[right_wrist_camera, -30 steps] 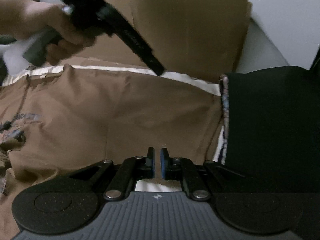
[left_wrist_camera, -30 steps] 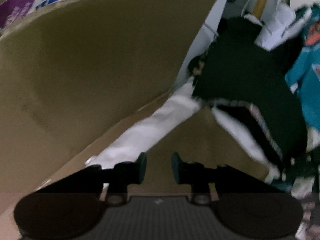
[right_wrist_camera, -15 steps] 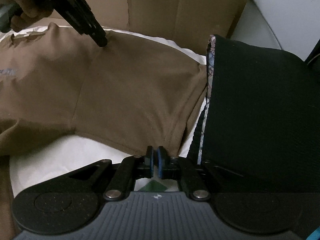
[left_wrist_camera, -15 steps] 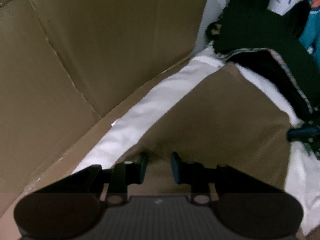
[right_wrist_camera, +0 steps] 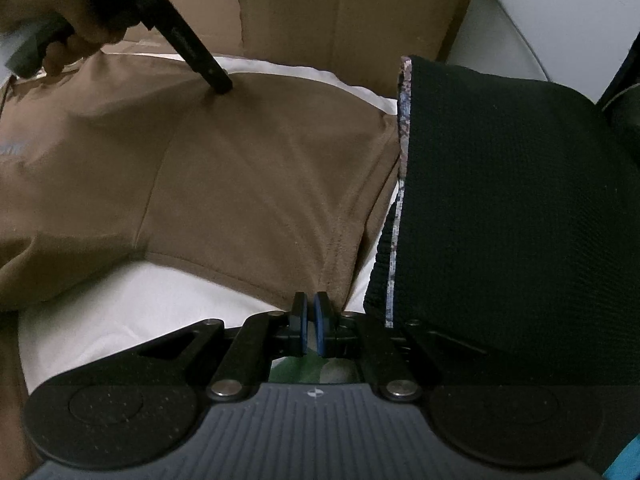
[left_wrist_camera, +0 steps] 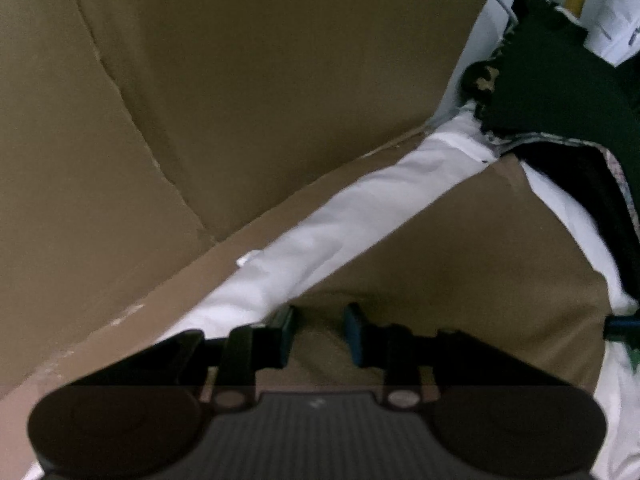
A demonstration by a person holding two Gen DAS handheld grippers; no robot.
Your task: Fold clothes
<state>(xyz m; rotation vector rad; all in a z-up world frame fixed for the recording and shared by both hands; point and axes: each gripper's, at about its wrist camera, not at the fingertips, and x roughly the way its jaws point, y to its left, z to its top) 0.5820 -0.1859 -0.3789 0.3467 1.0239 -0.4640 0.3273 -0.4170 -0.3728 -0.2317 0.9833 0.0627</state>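
Note:
A brown shirt (right_wrist_camera: pixel 260 184) lies spread on a white sheet (right_wrist_camera: pixel 160 300), one part laid out toward a black garment. My right gripper (right_wrist_camera: pixel 311 320) is shut on the near corner of its hem. A hand (right_wrist_camera: pixel 48 16) holds my left gripper (right_wrist_camera: pixel 218 82), whose tip presses down at the shirt's far edge. In the left wrist view the left gripper (left_wrist_camera: pixel 319 330) has its jaws apart and opening. Brown shirt (left_wrist_camera: pixel 460 264) cloth lies between them, and the pads do not pinch it.
A folded black knit garment (right_wrist_camera: pixel 500 200) with a patterned edge lies right beside the shirt and also shows in the left wrist view (left_wrist_camera: pixel 560 80). Upright cardboard (left_wrist_camera: pixel 240 80) walls off the far side of the sheet (left_wrist_camera: pixel 340 220). A pale curved surface (right_wrist_camera: pixel 512 28) sits beyond.
Both grippers have come down toward the sheet. The shirt's end now lies flatter and stretched between them, and the left gripper's tip has reached the far edge.

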